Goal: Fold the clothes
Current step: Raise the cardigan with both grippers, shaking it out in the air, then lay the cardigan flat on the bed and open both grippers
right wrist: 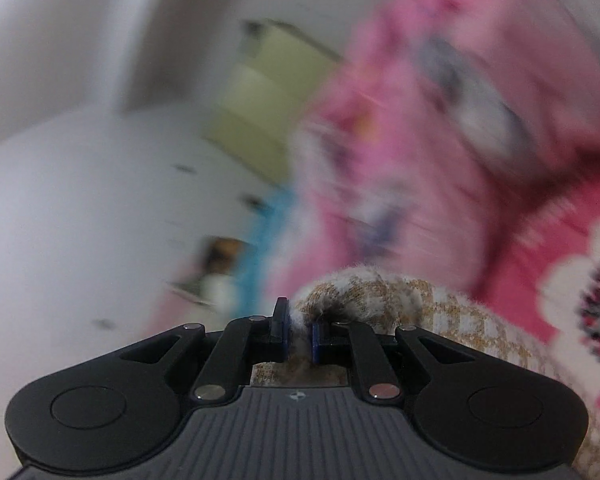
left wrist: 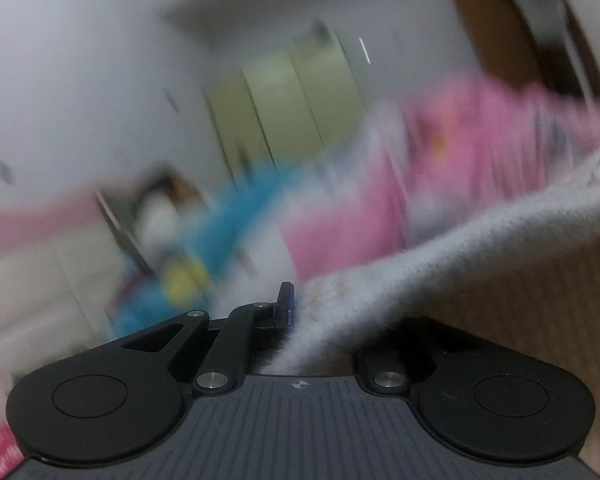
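R gripper (right wrist: pixel 296 330) clamped on fuzzy white-tan knit (right wrist: pixel 380 292); L gripper (left wrist: pixel 300 312) jaws on same fluffy knit (left wrist: pixel 440 256), grip unclear; blurred pink fabric (right wrist: pixel 440 120) behind

Two claws, one per wrist view: left claw (left wrist: pixel 300 316), right claw (right wrist: pixel 298 330). One fuzzy knitted garment (right wrist: pixel 380 292), white with tan check, counted once across both views. One pink patterned cloth heap (left wrist: pixel 480 136). One blue item (left wrist: pixel 236 216), blurred. One pale green cabinet (left wrist: pixel 284 96). One red floral cover (right wrist: pixel 560 248).
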